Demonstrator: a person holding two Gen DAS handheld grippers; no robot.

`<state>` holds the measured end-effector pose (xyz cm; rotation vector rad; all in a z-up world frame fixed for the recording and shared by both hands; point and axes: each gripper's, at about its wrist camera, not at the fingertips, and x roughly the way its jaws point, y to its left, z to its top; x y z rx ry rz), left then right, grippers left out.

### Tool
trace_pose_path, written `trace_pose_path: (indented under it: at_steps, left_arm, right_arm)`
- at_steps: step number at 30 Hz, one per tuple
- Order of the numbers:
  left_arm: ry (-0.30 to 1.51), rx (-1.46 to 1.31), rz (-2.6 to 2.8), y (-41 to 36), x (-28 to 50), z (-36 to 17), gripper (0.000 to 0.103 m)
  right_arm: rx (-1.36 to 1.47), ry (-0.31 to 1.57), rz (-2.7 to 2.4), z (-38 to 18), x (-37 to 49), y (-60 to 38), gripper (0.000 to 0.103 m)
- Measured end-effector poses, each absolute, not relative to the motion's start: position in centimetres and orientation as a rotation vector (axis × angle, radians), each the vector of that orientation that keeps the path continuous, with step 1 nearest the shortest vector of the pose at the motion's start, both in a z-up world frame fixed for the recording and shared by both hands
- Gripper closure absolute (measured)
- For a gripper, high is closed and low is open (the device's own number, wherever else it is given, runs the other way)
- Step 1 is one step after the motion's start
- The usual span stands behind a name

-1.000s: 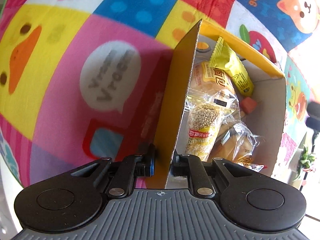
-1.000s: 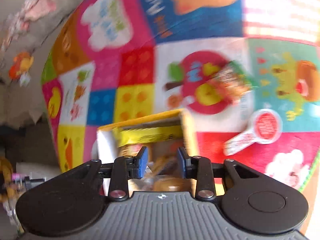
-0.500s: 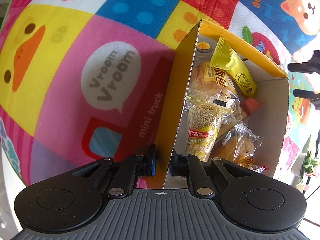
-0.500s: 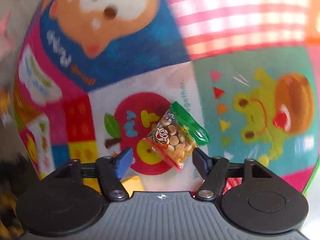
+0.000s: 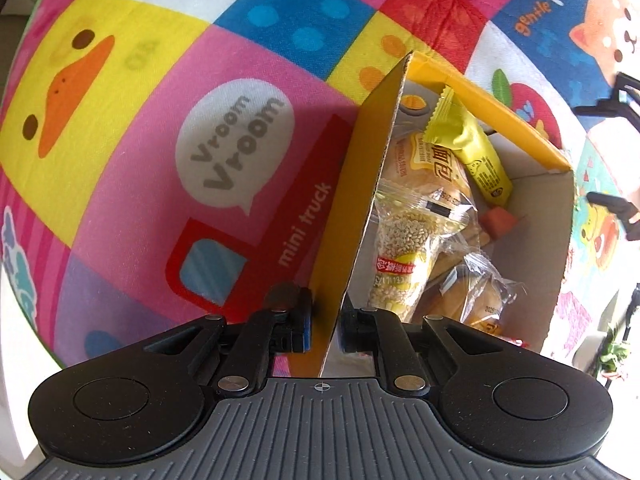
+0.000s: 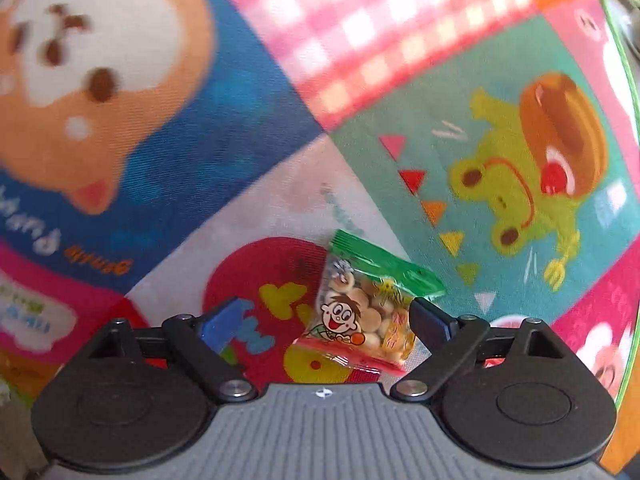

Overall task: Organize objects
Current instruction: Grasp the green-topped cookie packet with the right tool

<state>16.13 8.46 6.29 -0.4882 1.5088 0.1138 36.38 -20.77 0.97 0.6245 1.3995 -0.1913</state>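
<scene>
In the left wrist view, a yellow cardboard box stands on a colourful play mat. My left gripper is shut on the box's near side wall, one finger outside and one inside. Inside lie a yellow packet, a bagged bread, a grain bar packet, a wrapped cake and a small red cube. In the right wrist view, my right gripper points down with its jaws opening wide. A green-topped cookie packet lies on the mat between them, not pressed by either pad.
The mat shows a puppy, frog and apple print around the cookie packet. Its green edge runs down the right side. The right gripper's black fingers show at the right edge of the left wrist view, beyond the box.
My right gripper left the spot above the box, dropped over the cookie packet and spread its jaws. The left gripper kept its hold on the box wall.
</scene>
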Motion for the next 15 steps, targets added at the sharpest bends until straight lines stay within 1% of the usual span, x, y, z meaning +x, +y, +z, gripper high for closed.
trace_pose_path:
  at_steps: [2, 3, 6, 10, 12, 14, 15]
  left_arm:
    - [1.503, -0.487, 0.101, 8.6, 16.0, 6.5, 0.09]
    - [1.499, -0.488, 0.098, 8.7, 15.9, 6.6, 0.09]
    - [1.495, -0.486, 0.086, 8.8, 15.8, 6.5, 0.09]
    - [1.489, -0.489, 0.084, 9.0, 15.7, 6.6, 0.09]
    - [1.482, -0.499, 0.092, 8.9, 15.6, 6.6, 0.089]
    - [1.476, -0.504, 0.099, 8.9, 15.5, 6.6, 0.089]
    - [1.475, -0.505, 0.1, 8.9, 15.5, 6.6, 0.089]
  right_arm:
    - [0.639, 1.372, -0.077, 2.0, 35.3, -22.3, 0.011]
    - [0.671, 1.396, -0.051, 1.9, 34.8, -23.9, 0.011]
    - [0.818, 1.461, -0.137, 0.4, 33.6, -27.4, 0.011]
    - [1.003, 1.475, -0.189, -1.7, 32.9, -29.1, 0.011]
    - [0.991, 1.469, -0.192, -1.6, 33.4, -28.6, 0.011]
    - [0.917, 1.473, -0.22, -1.5, 34.2, -26.9, 0.011]
    - [0.88, 1.475, -0.237, -1.4, 34.8, -26.0, 0.013]
